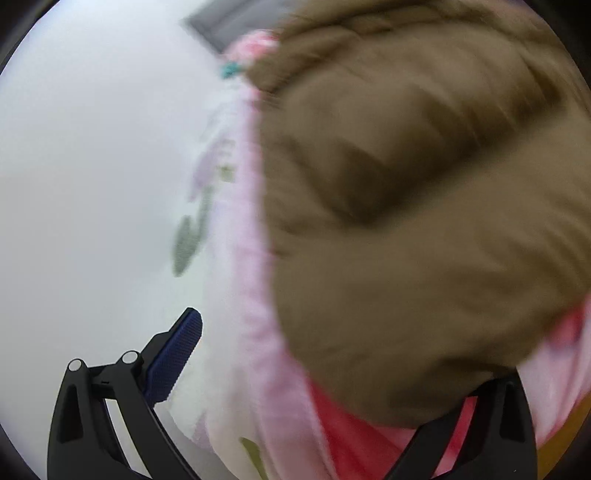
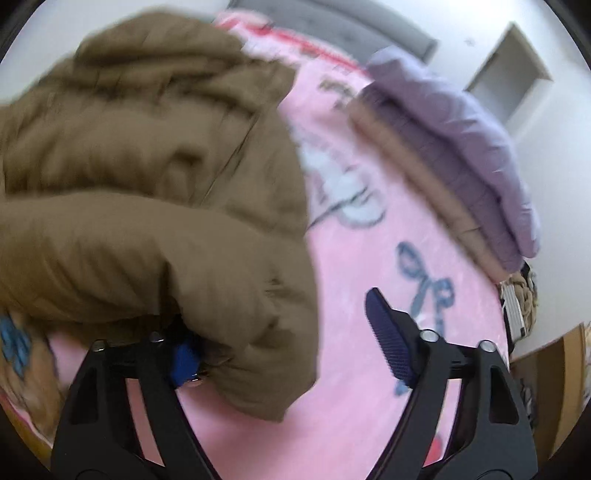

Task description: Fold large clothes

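Note:
A brown puffy jacket (image 1: 424, 206) lies bunched on a pink printed blanket (image 1: 251, 302). In the left wrist view my left gripper (image 1: 332, 369) is open; its left finger (image 1: 173, 358) is over the blanket's pale edge and the right finger is hidden under the jacket. In the right wrist view the jacket (image 2: 147, 184) fills the left half. My right gripper (image 2: 288, 347) is open, its left finger (image 2: 184, 362) against the jacket's folded edge, its right finger (image 2: 388, 339) over the bare blanket (image 2: 369, 369). Both views are blurred.
A folded stack of purple and tan clothes (image 2: 461, 166) lies on the blanket at the right. A white wall (image 1: 92, 166) is on the left. A grey headboard (image 2: 332, 18) is behind. A wooden piece of furniture (image 2: 546, 376) stands at the lower right.

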The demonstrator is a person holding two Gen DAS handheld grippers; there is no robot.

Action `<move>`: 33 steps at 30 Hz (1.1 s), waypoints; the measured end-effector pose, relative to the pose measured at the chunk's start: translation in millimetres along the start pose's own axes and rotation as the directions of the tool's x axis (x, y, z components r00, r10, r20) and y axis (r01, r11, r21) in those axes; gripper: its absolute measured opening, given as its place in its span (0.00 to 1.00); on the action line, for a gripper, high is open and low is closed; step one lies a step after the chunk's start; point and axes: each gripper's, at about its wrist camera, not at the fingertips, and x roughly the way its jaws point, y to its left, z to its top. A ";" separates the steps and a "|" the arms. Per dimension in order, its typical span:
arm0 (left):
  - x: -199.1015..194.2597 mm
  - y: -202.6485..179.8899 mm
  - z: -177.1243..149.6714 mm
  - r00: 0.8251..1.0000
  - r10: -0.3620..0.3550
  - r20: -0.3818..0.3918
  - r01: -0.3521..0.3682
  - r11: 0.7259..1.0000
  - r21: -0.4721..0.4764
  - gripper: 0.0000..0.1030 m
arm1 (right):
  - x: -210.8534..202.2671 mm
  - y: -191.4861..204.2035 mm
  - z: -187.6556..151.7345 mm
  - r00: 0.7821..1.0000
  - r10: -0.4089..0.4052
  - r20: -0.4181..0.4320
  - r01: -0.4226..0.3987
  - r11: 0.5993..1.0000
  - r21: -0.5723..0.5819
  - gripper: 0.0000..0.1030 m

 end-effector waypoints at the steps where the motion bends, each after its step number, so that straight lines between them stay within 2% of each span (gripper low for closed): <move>1: 0.2 -7.4 -5.2 1.000 -0.003 0.009 0.003 1.000 0.021 0.93 | 3.9 3.8 -5.9 1.000 0.003 -0.012 -0.003 1.000 -0.009 0.69; 4: 2.9 -0.4 -8.8 1.000 0.013 0.002 -0.013 0.999 -0.050 0.93 | 9.7 5.9 -14.7 1.000 -0.008 -0.004 0.008 1.000 0.021 0.70; 6: 5.9 14.8 -7.2 0.997 0.078 -0.006 -0.078 0.990 -0.114 0.92 | 13.1 5.2 -12.3 1.000 -0.027 -0.014 0.027 0.999 0.042 0.69; 8: 3.8 26.8 -0.9 0.994 0.110 0.000 -0.109 0.986 -0.125 0.87 | 11.8 2.5 0.0 1.000 -0.015 -0.023 0.015 0.999 0.028 0.60; 9: 0.1 33.3 3.1 0.994 0.113 0.012 -0.111 0.986 -0.124 0.86 | 8.0 -1.9 8.2 1.000 -0.006 -0.011 0.006 1.000 0.015 0.55; 10: -1.8 37.5 5.0 0.995 0.095 0.020 -0.092 0.987 -0.129 0.82 | 3.1 -7.7 14.6 1.000 -0.011 0.010 0.011 1.000 0.007 0.54; 13: -10.4 50.6 13.0 0.996 0.074 0.054 -0.067 0.991 -0.119 0.81 | -17.3 -31.8 32.2 0.997 -0.008 0.077 0.008 1.000 0.001 0.54; 15: -13.0 55.7 18.8 0.996 0.073 0.059 -0.064 0.988 -0.144 0.73 | -20.0 -41.5 38.6 0.995 -0.014 0.098 0.013 1.000 0.010 0.54; 17: -9.6 60.9 23.3 0.999 0.026 0.042 -0.017 0.981 -0.192 0.68 | -10.0 -53.5 42.6 0.997 0.010 0.082 -0.016 0.997 0.074 0.54; 18: -6.8 56.5 25.9 0.999 0.009 0.038 -0.003 0.984 -0.178 0.64 | -2.4 -56.9 42.4 0.997 0.038 0.066 -0.046 0.993 0.113 0.54; 20: 3.2 41.5 30.3 0.999 -0.045 0.022 0.046 0.994 -0.094 0.47 | 8.6 -57.5 43.1 0.997 0.062 0.042 -0.069 0.983 0.169 0.54; 22: -2.0 38.1 34.7 0.995 -0.097 0.010 0.098 0.991 -0.095 0.46 | 13.2 -57.5 51.4 0.996 0.080 0.040 -0.087 0.969 0.233 0.50; 24: -4.4 53.2 45.1 0.987 -0.161 0.006 0.160 0.972 -0.171 0.47 | 5.7 -58.3 67.6 0.993 0.094 0.072 -0.109 0.958 0.264 0.50; 26: -2.7 70.2 58.7 0.986 -0.167 -0.011 0.160 0.962 -0.219 0.61 | -0.7 -62.6 88.3 0.989 0.110 0.094 -0.131 0.957 0.260 0.50; 28: 3.3 79.4 69.0 0.985 -0.168 -0.037 0.156 0.963 -0.218 0.69 | 1.2 -64.8 111.1 0.991 0.117 0.064 -0.128 0.970 0.209 0.50; 30: 13.9 79.2 76.7 0.977 -0.203 -0.064 0.189 0.967 -0.169 0.69 | 7.6 -66.0 125.3 0.990 0.133 0.046 -0.139 0.978 0.155 0.50; 31: 16.4 74.2 77.5 0.976 -0.210 -0.066 0.201 0.972 -0.125 0.65 | 11.2 -66.4 127.6 0.988 0.147 0.040 -0.151 0.979 0.135 0.50; 32: 19.3 66.2 77.3 0.973 -0.223 -0.062 0.219 0.974 -0.060 0.56 | 15.5 -66.0 126.8 0.986 0.162 0.029 -0.165 0.979 0.118 0.50; 33: 23.2 57.3 76.1 0.972 -0.223 -0.079 0.223 0.975 -0.008 0.52 | 18.7 -64.9 123.3 0.983 0.182 0.010 -0.182 0.977 0.115 0.50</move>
